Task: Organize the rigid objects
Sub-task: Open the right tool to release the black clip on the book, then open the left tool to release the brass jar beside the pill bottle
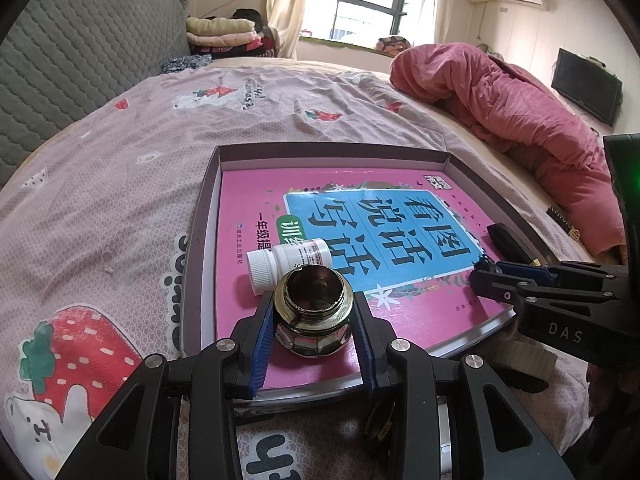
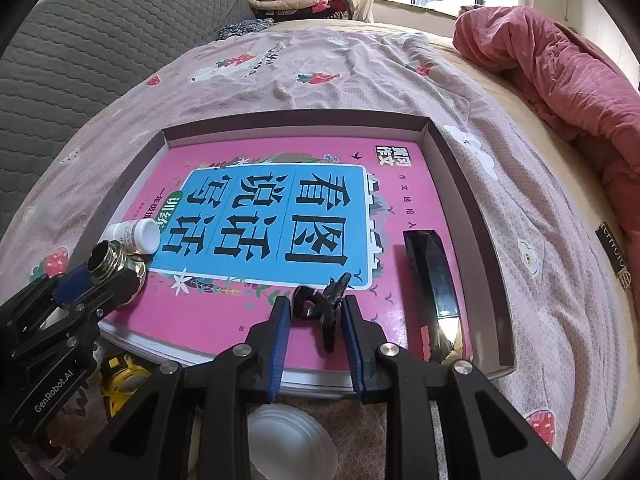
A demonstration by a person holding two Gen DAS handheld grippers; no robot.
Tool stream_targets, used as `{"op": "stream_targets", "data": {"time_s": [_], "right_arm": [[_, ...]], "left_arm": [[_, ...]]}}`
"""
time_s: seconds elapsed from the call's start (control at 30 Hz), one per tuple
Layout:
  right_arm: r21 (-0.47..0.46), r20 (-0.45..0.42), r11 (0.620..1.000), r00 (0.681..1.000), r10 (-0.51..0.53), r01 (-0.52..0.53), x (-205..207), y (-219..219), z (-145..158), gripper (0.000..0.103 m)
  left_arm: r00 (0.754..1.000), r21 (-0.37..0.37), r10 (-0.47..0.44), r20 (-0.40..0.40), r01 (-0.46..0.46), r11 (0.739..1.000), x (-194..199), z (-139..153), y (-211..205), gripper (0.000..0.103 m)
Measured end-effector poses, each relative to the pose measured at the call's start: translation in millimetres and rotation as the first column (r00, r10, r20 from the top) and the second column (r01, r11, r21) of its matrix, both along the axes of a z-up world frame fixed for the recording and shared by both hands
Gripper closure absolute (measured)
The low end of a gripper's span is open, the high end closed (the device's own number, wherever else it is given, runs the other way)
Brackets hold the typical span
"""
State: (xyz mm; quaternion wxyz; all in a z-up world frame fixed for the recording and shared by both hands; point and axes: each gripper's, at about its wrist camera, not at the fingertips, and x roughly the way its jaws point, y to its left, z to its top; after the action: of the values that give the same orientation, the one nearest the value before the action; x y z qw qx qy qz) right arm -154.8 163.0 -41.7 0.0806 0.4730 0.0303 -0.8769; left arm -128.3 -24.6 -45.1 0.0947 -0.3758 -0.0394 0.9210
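Note:
A shallow grey box (image 1: 332, 150) on the bed holds a pink book (image 1: 248, 200). My left gripper (image 1: 313, 304) is shut on a small glass jar (image 1: 312, 292) with a gold threaded neck and no lid. The jar stands upright on the book's near corner. A white pill bottle (image 1: 288, 260) lies on its side just behind it. In the right wrist view my right gripper (image 2: 315, 302) is open, and a black hair clip (image 2: 320, 312) lies on the book (image 2: 404, 200) between its fingers. The left gripper (image 2: 86, 280) with the jar (image 2: 108, 260) shows at the left.
A long black faceted object (image 2: 430, 276) with a shiny end lies along the book's right side. A yellow tape measure (image 2: 120, 376) and a white round lid (image 2: 288, 436) lie on the sheet before the box. A pink quilt (image 2: 560, 60) is heaped at the right.

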Motion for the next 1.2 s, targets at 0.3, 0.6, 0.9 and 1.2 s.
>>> {"op": "stream_targets", "data": {"time_s": [0.3, 0.6, 0.9, 1.2], "right_arm": [[-0.009, -0.043, 1.0, 0.999, 0.013, -0.014, 6.6, 2.5, 5.9, 0.064], [-0.02, -0.132, 1.0, 0.991, 0.011, -0.014, 27.9, 11.5, 19.1, 0.063], [-0.015, -0.132, 1.0, 0.991, -0.008, 0.006, 31.4, 18.7, 21.5, 0.063], [-0.01, -0.131, 1.0, 0.991, -0.004, 0.003, 33.7, 18.8, 20.8, 0.063]], "left_arm": [[1.0, -0.003, 0.002, 0.0, -0.002, 1.0, -0.2, -0.1, -0.9, 0.066], [1.0, -0.007, 0.014, 0.001, -0.014, 1.0, -0.5, 0.6, -3.2, 0.066], [1.0, 0.011, 0.019, -0.011, -0.019, 1.0, 1.3, 5.9, -6.7, 0.066], [0.999, 0.014, 0.012, -0.031, -0.012, 1.0, 3.9, 13.6, -7.8, 0.066]]}}
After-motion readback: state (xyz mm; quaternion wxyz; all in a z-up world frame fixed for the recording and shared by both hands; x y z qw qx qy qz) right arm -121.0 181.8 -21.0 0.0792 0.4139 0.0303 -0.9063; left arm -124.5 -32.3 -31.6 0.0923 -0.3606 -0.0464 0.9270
